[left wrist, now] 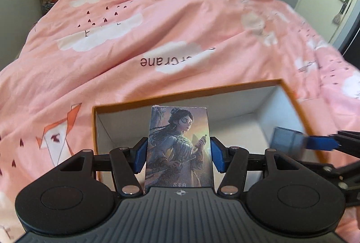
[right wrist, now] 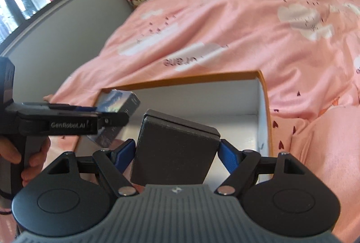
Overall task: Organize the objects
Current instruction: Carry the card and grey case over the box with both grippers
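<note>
Two grippers, each loaded: left gripper (left wrist: 178,153) jaws closed on an illustrated card box (left wrist: 178,148), right gripper (right wrist: 175,153) jaws closed on a dark case (right wrist: 175,148). Both hover over one open cardboard box (left wrist: 290,94) on the bed (left wrist: 112,51). Risk: crowded grippers bump, or an item drops tilted, snagging the rim.

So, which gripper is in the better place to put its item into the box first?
Probably the right. The right gripper holds the dark case over the middle of the open box. The left gripper holds the picture card box near the box's left front corner.
</note>
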The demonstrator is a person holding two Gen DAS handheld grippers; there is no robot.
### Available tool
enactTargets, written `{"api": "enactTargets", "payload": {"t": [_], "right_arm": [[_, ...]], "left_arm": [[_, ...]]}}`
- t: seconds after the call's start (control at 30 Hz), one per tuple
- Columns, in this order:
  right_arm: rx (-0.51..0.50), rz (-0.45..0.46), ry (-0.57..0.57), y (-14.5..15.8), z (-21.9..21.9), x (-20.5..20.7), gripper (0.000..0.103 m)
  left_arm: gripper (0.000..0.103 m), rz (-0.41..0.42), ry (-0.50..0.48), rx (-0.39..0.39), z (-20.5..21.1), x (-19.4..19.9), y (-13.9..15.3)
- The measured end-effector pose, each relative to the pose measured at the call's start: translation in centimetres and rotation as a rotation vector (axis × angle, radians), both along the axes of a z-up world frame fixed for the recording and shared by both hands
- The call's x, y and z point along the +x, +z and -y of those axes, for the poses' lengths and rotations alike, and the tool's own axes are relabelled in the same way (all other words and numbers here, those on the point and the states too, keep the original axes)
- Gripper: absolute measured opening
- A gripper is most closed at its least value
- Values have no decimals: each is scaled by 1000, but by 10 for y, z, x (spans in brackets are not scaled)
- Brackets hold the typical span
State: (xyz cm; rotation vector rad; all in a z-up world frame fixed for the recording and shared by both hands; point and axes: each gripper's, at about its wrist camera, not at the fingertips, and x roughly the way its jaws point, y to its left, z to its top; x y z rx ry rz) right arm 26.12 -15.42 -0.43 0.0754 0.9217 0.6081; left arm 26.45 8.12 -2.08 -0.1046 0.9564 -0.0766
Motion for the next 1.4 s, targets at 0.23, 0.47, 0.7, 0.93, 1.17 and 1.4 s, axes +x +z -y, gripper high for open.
{"api": "enactTargets", "payload": {"t": [0.23, 0.47, 0.7, 0.93, 1.17, 1.4], "right_arm": [[-3, -50, -1, -23, -3, 24, 80], [-17, -72, -25, -29, 1, 39, 80], [-64, -44, -29, -30, -1, 42, 80], [-67, -49, -17, -29, -5, 42, 80], [-5, -77, 28, -22, -26, 44, 80], [23, -66, 80, -18, -80, 55, 80]], "left_arm": [[65, -76, 55, -65, 6, 24, -28], [66, -156, 111, -102, 18, 44, -55], [67, -215, 148, -162, 16, 54, -70], [78, -140, 127, -200, 6, 43, -47], [79, 75, 103, -141, -23, 9, 11], [79, 158, 177, -22, -55, -15, 23]]}}
